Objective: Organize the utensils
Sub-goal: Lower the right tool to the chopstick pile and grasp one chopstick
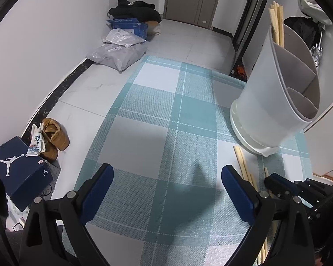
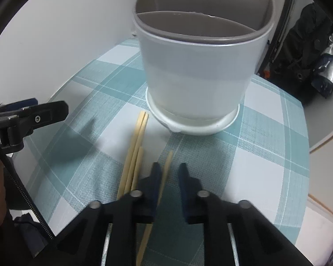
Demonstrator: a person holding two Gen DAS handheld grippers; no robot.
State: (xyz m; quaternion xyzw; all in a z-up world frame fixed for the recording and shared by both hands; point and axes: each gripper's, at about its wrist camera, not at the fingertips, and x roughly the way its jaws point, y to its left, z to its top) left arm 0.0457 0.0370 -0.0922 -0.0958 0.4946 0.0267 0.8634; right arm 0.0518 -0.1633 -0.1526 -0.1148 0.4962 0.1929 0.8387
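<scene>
Left wrist view: left gripper [image 1: 166,190] fingers spread wide, nothing between them. Utensil holder [image 1: 275,102] at 2 o'clock on the bench [image 1: 144,133]; stored chopsticks [image 1: 277,24] stand in its far compartment.

Right wrist view: right gripper [image 2: 169,173] fingers clenched about a single chopstick [image 2: 166,170]; pad contact unclear. Three loose chopsticks [image 2: 135,150] lie at 11 o'clock, unsorted. Task judged partway.

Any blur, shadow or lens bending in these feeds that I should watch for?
Right wrist view: the right gripper and the chopstick between its fingers are smeared; the holder bulges. Left wrist view: sharp; a dark shadow lies on the checked cloth between the left gripper's fingers, and the walls curve.
</scene>
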